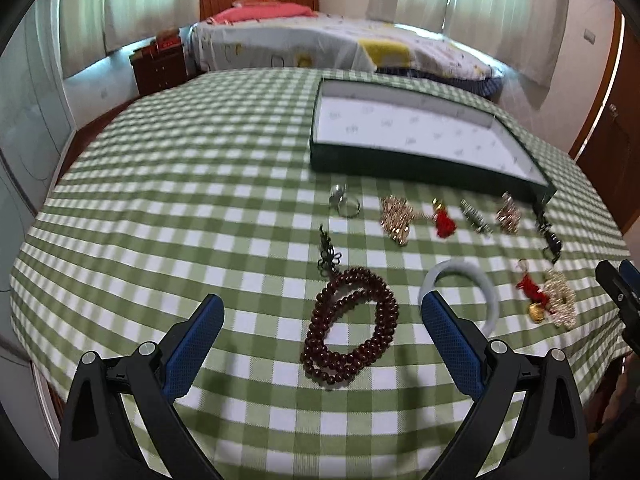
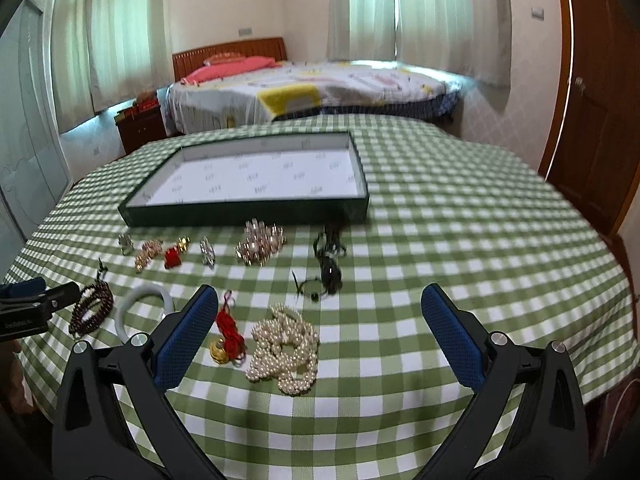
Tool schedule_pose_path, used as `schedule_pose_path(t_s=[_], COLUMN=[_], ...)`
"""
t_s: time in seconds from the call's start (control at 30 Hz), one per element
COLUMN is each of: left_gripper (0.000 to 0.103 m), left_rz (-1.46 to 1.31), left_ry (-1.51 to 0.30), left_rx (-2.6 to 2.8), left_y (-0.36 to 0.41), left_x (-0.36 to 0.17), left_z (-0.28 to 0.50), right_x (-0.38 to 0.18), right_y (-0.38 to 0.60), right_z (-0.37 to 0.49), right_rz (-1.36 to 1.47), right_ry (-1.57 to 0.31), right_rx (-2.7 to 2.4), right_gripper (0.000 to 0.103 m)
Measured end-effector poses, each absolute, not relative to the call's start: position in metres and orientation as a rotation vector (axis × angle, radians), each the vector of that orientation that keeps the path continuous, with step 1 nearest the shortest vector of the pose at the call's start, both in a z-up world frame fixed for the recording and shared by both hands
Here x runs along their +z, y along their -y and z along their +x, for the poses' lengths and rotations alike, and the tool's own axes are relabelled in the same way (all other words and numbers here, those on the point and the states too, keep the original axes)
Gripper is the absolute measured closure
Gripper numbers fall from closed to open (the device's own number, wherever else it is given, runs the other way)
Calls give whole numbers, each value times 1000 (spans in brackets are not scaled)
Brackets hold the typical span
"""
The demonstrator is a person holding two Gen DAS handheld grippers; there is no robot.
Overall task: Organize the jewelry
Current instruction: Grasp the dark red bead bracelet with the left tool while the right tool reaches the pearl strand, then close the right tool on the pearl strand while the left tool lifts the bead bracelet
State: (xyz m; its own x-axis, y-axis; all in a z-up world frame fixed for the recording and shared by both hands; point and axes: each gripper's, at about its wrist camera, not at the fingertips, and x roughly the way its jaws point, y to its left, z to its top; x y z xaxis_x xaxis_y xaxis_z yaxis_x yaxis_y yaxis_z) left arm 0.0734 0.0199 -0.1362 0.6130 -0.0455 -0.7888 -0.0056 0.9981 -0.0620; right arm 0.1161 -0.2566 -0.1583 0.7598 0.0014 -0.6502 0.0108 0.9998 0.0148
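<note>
Left wrist view gives you the bed [image 1: 320, 44] at the back of the room, and in front of it the table [image 1: 160, 200] under its green checked cloth. On the cloth, toward the far right, lies the tray [image 1: 420, 128], a dark green frame with a white printed lining and nothing in it.

Your left gripper [image 1: 322, 322] hangs above the near edge with its fingers spread wide and nothing between them. The dark red beads [image 1: 352, 328], coiled in several loops, lie on the cloth between its blue pads. Just right of them the pale bangle [image 1: 480, 280] lies flat, partly behind the right pad.

Your right gripper [image 2: 320, 322] is likewise wide and empty. The pearls [image 2: 286, 350] sit heaped on the cloth between its pads, nearer the left one, with a red tassel [image 2: 229, 330] and its gold bell touching them on the left. Beyond them a black cord [image 2: 328, 264] trails toward the tray.

Just in front of the tray's near wall runs a row of small pieces: a gold cluster [image 2: 260, 244], a silver clip [image 2: 207, 251], a red charm [image 2: 173, 257], a second gold piece [image 2: 147, 254] and a ring [image 1: 345, 202]. All are blurred, so you cannot make out finer detail.
</note>
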Motion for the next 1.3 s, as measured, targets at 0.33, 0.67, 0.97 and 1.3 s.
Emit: schedule_pose_path(t_s=[0.33, 0.67, 0.97, 1.3], left_gripper=[7, 19, 80, 90], left_rz=[9, 32, 43, 32], left_ry=[-976, -958, -903, -894], left_rx=[-57, -55, -51, -66], left_y=[-10, -10, -16, -21], left_x=[-165, -165, -158, -158], left_z=[87, 87, 92, 97], right_x=[-179, -186, -190, -194], right_y=[260, 264, 267, 256], right_z=[131, 136, 139, 143], right_rz=[47, 67, 85, 66], right_ry=[-787, -821, -842, -879], right_rx=[10, 13, 23, 73], right_gripper=[4, 4, 5, 37])
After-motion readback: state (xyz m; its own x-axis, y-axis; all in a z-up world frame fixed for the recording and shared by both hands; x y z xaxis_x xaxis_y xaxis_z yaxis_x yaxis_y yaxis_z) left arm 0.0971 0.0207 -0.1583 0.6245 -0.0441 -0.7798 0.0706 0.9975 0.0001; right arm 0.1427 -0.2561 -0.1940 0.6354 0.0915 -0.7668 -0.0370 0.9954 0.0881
